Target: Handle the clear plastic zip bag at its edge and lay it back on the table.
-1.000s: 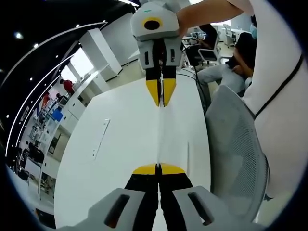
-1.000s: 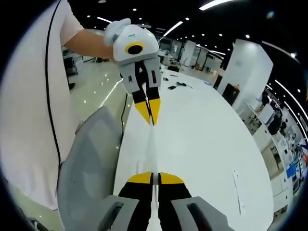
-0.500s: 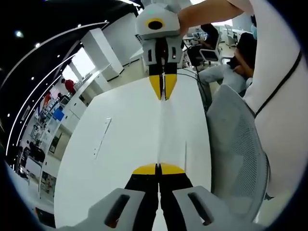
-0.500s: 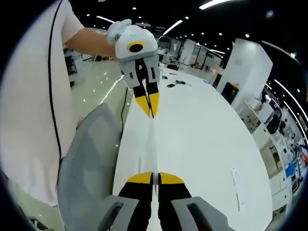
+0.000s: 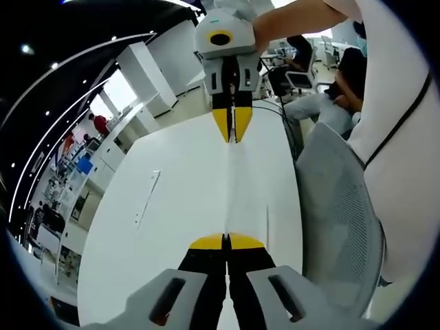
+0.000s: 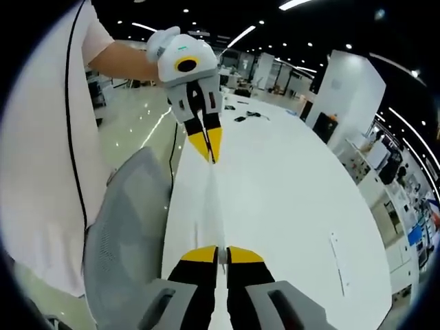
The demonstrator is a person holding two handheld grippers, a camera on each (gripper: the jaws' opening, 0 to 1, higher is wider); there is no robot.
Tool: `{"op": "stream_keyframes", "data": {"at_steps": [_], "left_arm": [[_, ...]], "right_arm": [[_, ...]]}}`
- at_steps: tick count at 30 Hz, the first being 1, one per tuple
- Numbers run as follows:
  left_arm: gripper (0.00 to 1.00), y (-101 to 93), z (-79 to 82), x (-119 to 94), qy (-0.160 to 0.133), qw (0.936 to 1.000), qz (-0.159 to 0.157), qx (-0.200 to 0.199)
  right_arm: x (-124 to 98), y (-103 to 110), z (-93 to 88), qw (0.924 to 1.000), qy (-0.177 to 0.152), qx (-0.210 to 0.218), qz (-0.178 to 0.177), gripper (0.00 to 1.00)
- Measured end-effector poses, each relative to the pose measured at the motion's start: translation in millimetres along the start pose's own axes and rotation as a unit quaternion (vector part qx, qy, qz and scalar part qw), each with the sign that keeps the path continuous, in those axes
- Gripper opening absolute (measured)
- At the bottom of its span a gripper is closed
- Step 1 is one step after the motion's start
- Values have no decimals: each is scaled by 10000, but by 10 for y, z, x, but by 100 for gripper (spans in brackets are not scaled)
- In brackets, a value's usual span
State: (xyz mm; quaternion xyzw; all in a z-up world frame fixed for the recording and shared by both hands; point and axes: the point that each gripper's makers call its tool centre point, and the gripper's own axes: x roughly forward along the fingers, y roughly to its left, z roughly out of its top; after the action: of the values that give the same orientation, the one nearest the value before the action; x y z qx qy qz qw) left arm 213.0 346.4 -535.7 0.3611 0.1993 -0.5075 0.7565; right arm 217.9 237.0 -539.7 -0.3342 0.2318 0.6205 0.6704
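Yellow-tipped jaws of the left gripper are seen pressed together at bottom centre of the left gripper view, clamped on one edge of the clear plastic zip bag. From there the bag is stretched edge-on up the frame, above the white table, to the right gripper, whose jaws are likewise closed on the far edge. At right, a grey mesh chair is shown.
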Motion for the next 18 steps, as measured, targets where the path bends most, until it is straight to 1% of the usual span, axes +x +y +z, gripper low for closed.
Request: {"op": "stream_keyframes", "data": {"at_steps": [4,6,8,10,12,18], "left_arm": [[0,-4,21,9,-20,10000,-6,-1],[0,-2,31,13,-34,10000,-2,-3],[0,1,36,15,-43,10000,-3,-8],[0,4,38,16,-44,10000,-4,-3],[0,6,38,14,-46,10000,0,5],[0,12,50,11,-62,10000,31,32]], "right_arm": [[11,8,27,10000,-11,18,9,3],[24,21,49,10000,-23,68,42,6],[39,40,55,9999,15,89,83,8],[41,43,74,9999,2,65,81,8],[39,37,116,9998,-57,155,91,8],[41,16,175,9997,-111,193,83,8]]}}
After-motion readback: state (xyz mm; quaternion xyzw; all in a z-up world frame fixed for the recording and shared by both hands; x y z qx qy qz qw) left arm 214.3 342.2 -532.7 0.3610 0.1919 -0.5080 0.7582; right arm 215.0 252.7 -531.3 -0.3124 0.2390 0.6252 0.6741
